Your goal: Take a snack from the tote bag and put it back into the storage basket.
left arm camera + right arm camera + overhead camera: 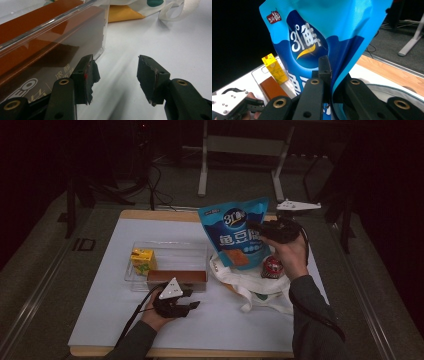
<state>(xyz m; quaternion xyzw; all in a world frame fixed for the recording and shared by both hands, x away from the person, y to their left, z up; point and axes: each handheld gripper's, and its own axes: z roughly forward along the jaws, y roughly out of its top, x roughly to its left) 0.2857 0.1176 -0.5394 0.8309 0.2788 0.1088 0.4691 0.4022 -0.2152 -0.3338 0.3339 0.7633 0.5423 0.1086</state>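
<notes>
A blue snack bag hangs upright above the white tote bag, with my right gripper shut on its right edge. In the right gripper view the blue bag is pinched between the jaws of the right gripper. My left gripper rests open on the white mat just in front of the clear tray. In the left gripper view the left gripper has nothing between its jaws and sits by the tray's corner. The tray holds a yellow juice carton and a brown box.
A red can stands in the open tote bag under the blue bag. Something orange lies under the tote's edge. The white mat covers a wooden table. Metal stand legs rise behind the table.
</notes>
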